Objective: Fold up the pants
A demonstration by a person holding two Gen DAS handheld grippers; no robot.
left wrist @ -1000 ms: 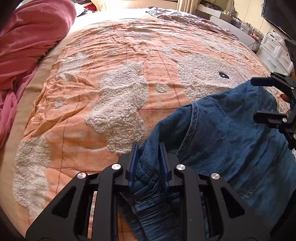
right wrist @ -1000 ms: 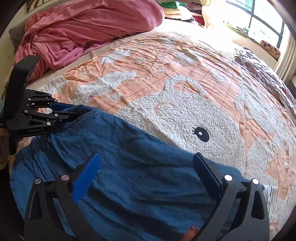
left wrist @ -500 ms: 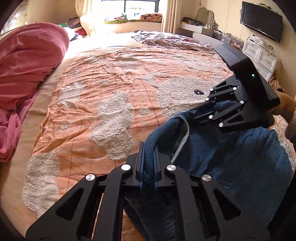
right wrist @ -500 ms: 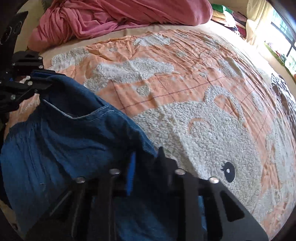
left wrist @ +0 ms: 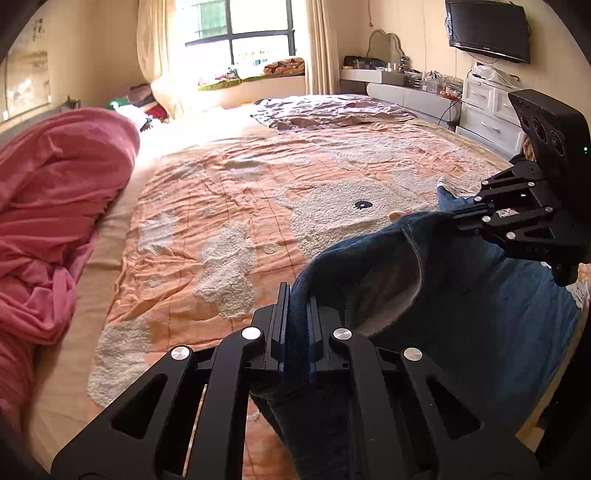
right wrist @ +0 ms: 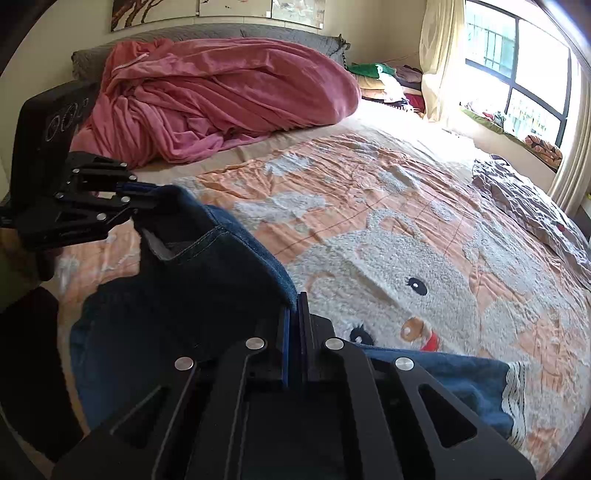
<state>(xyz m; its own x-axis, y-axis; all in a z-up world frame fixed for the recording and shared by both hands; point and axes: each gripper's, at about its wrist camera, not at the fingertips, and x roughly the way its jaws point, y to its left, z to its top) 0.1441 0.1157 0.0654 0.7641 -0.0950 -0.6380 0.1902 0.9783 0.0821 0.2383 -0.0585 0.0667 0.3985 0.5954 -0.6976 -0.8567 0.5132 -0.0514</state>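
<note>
Blue denim pants [left wrist: 461, 295] hang lifted by their top edge over the near side of the bed, their lower part still on the orange bedspread [left wrist: 258, 192]. My left gripper [left wrist: 297, 295] is shut on one corner of the denim, the cloth pinched between its pads. In the right wrist view my right gripper [right wrist: 295, 301] is shut on the other corner of the pants [right wrist: 177, 295]. Each view shows the opposite gripper: the right one [left wrist: 458, 216] at the right edge, the left one [right wrist: 142, 197] at the left edge. The pants' opening gapes between them.
A heap of pink bedding [right wrist: 221, 96] lies at the head of the bed. A grey crumpled sheet [left wrist: 332, 110] lies at the far end by the window. White drawers [left wrist: 487, 118] and a wall TV [left wrist: 487, 29] stand to the right.
My right gripper went from wide open above the denim to shut on its edge. Both grippers rose and lifted the top of the pants off the bedspread, so more of the room shows.
</note>
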